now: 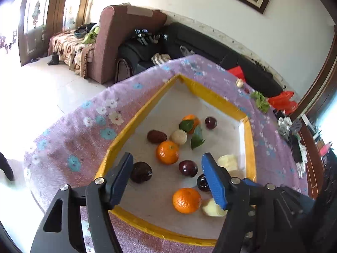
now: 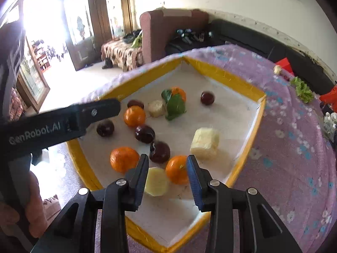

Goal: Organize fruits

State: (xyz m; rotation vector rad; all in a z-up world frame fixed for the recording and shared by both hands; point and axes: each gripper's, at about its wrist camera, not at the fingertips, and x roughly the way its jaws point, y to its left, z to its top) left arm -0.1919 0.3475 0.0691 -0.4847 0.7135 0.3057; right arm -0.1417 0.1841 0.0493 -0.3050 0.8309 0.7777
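the fruits lie loose in the yellow-rimmed tray (image 2: 236,80) on the bench, and the right tongs (image 2: 167,174) hang open and empty at its near end, with an orange (image 2: 177,169) straight ahead between the fingers and a pale slice (image 2: 157,181) just to its left. the left tongs (image 1: 167,178), also open and empty, sit above the left side, so the right hand looks nearer; round, the orange has no long axis to match.
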